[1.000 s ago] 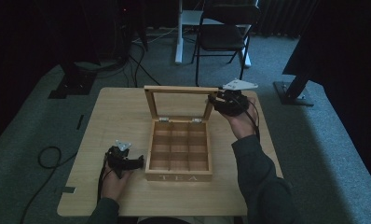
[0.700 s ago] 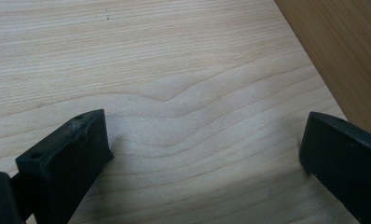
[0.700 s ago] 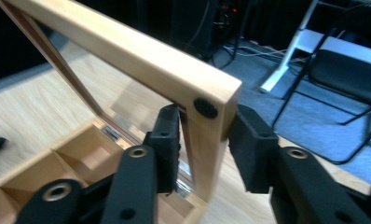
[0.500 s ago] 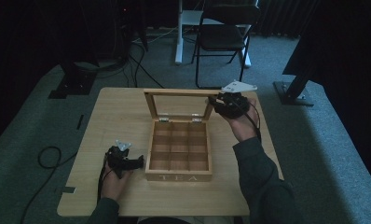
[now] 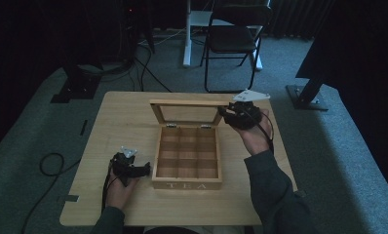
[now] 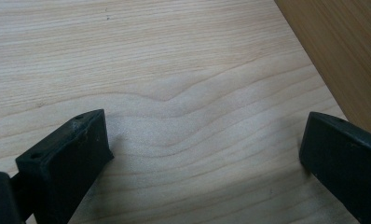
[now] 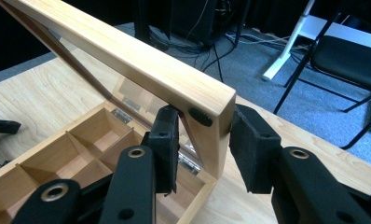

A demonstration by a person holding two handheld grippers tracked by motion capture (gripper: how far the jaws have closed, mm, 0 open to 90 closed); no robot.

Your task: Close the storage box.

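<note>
Tea box lid gripped at its corner by the right gripper; left gripper idle on the table.

The raised lid (image 7: pixel 127 60) of the wooden tea box (image 5: pixel 187 183) is clamped between the jaws of the right gripper (image 7: pixel 203 135), which are closed on the frame edge at the lid's free corner. The open compartments are seen below and to the left of these jaws. The left gripper (image 6: pixel 204 154) is held low over the table (image 6: pixel 151 60), its jaws spread apart with nothing between them; the box wall is seen just beyond its right-hand jaw.
</note>
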